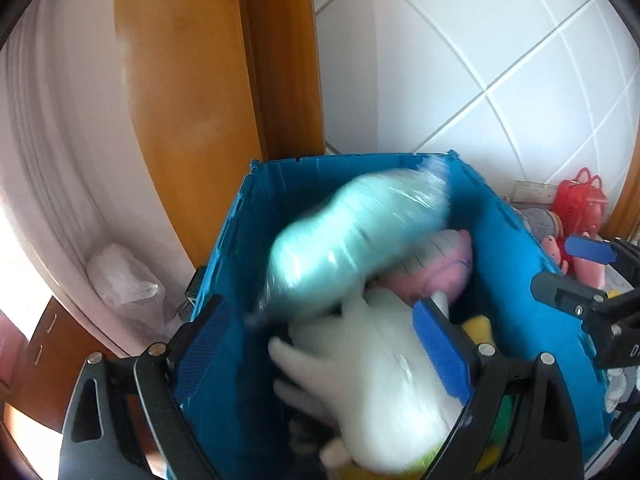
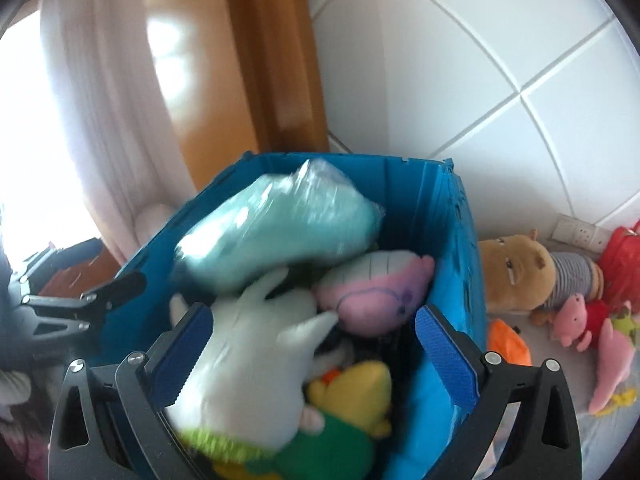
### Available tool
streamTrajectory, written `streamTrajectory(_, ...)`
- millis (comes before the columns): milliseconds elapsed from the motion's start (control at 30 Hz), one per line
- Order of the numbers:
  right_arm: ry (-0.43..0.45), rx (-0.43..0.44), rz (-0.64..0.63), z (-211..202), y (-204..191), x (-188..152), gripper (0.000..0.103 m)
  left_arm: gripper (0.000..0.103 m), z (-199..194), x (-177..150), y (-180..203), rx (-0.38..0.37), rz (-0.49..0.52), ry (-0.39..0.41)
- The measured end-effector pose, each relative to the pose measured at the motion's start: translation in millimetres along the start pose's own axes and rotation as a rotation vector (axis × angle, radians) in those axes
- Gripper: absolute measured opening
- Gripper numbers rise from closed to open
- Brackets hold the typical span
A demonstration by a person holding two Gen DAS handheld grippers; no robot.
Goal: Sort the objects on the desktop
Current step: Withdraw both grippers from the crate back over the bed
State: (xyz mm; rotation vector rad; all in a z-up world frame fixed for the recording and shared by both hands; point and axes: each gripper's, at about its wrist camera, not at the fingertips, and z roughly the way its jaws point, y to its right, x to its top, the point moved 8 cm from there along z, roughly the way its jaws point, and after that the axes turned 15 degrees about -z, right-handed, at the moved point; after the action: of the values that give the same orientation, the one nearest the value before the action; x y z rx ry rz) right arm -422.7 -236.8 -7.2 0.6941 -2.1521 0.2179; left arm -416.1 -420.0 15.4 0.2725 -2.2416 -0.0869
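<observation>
The left gripper (image 1: 320, 344) and right gripper (image 2: 316, 354) both hover with jaws spread wide and pinching nothing over the blue bin (image 2: 444, 208), where a plastic-wrapped mint plush (image 2: 280, 224) lies blurred atop a white plush (image 2: 248, 344) and pink whale (image 2: 380, 288).

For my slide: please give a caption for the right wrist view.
Open right hand-held gripper above blue bin filled with plush toys.
</observation>
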Motion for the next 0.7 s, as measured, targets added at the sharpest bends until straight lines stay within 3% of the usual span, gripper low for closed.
streamTrajectory(367,0.066,-0.031,-0.072,-97.7,-25.6,-78.0,0.102,0.094,-76.1,-88.3,16.7,0.001,-0.050,0.039)
streamTrajectory(700,0.085,-0.087,-0.073,-181.5,-13.1,-165.6,0.103,0.094,-130.4,-176.8,74.6,-0.019,-0.065,0.051)
